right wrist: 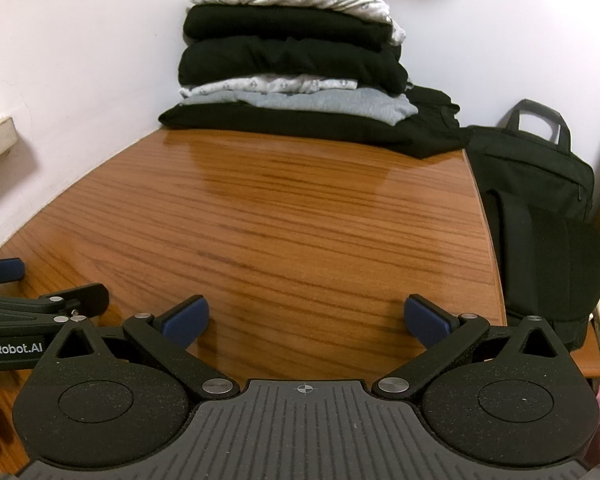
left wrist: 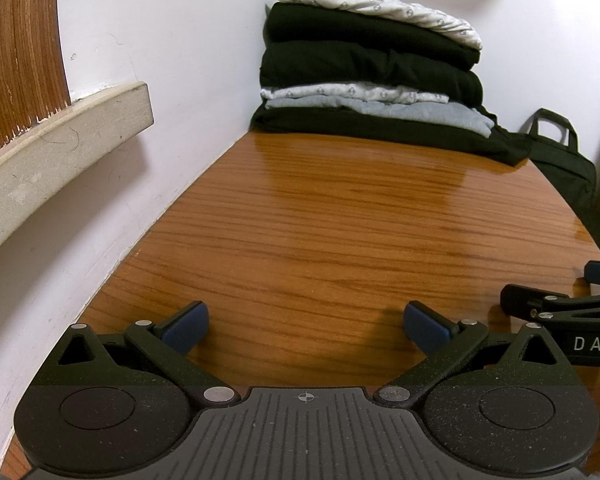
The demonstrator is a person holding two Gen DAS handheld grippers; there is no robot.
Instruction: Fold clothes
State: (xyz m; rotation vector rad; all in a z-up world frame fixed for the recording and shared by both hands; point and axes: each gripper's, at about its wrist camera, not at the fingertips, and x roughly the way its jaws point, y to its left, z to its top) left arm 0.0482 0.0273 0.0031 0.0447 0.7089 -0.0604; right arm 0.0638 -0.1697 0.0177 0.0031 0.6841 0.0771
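Jaws of both grippers gape wide and empty, well short of the folded clothes stack (right wrist: 292, 68).

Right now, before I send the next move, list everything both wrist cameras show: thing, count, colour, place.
Folded clothes stack: one pile; white patterned, black, black, white patterned, grey and black layers from top down; far end of the table, in the wall corner.
Table: one, glossy brown wood, bare between the grippers and the stack.
Bag: one, black with a grey handle, beyond the table's right edge against the wall.
Ledge: one, beige, on the left wall.
Wood panel: one, brown, above the ledge.
Left gripper: black with blue pads, open, low over the near table.
Right gripper: same, open, beside it.
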